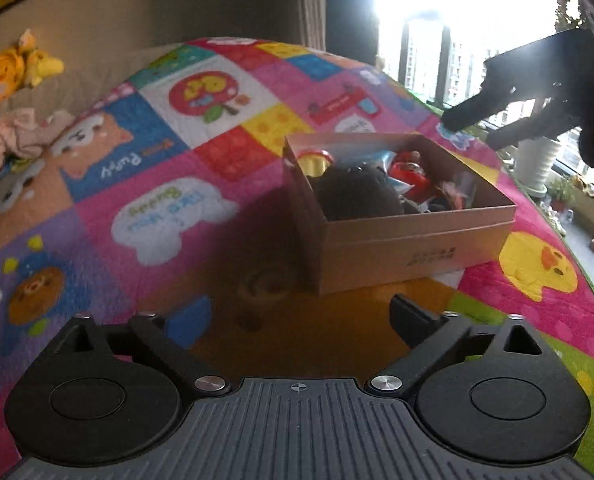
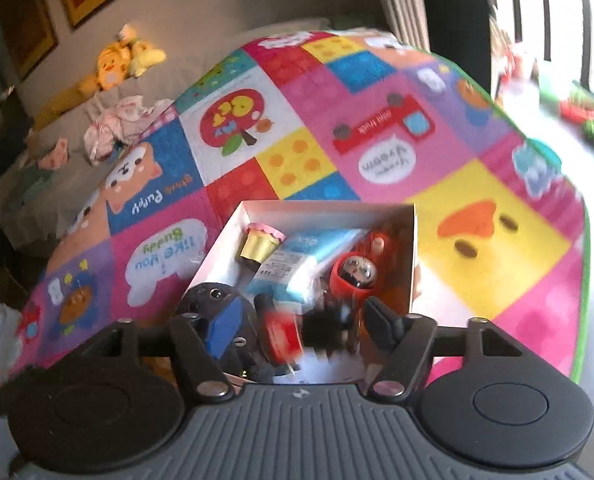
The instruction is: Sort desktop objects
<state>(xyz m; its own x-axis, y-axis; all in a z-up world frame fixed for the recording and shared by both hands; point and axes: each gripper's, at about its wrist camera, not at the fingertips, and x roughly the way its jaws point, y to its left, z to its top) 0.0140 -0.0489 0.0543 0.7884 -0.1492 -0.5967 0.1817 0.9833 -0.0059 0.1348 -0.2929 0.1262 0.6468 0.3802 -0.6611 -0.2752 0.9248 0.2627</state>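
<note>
Left wrist view: my left tool (image 1: pixel 297 320) hangs over the patchwork play mat (image 1: pixel 157 208) with its fingers spread wide and nothing between them. Beyond it, slightly to the right, stands the cardboard box (image 1: pixel 413 248), open at the top and resting on the mat. A dark plush toy (image 1: pixel 353 196) fills the near left part of the box, a gold-wrapped cupcake toy (image 1: pixel 315 162) lies at its far left corner, and a red toy (image 1: pixel 409 174) lies toward the right. My right tool (image 1: pixel 509 104) shows as a dark shape above and to the right of the box, against a bright window.

Right wrist view: my right tool (image 2: pixel 297 320) hovers just over the box's (image 2: pixel 321 210) near edge, fingers apart. A blurred red object (image 2: pixel 283 338) sits in the gap; I cannot tell whether the pads touch it. Inside lie the cupcake toy (image 2: pixel 259 244), a blue-and-white packet (image 2: pixel 305 256) and a red figure with a chrome face (image 2: pixel 357 274). Yellow plush toys (image 2: pixel 125 60) rest on a sofa at far left.
</note>
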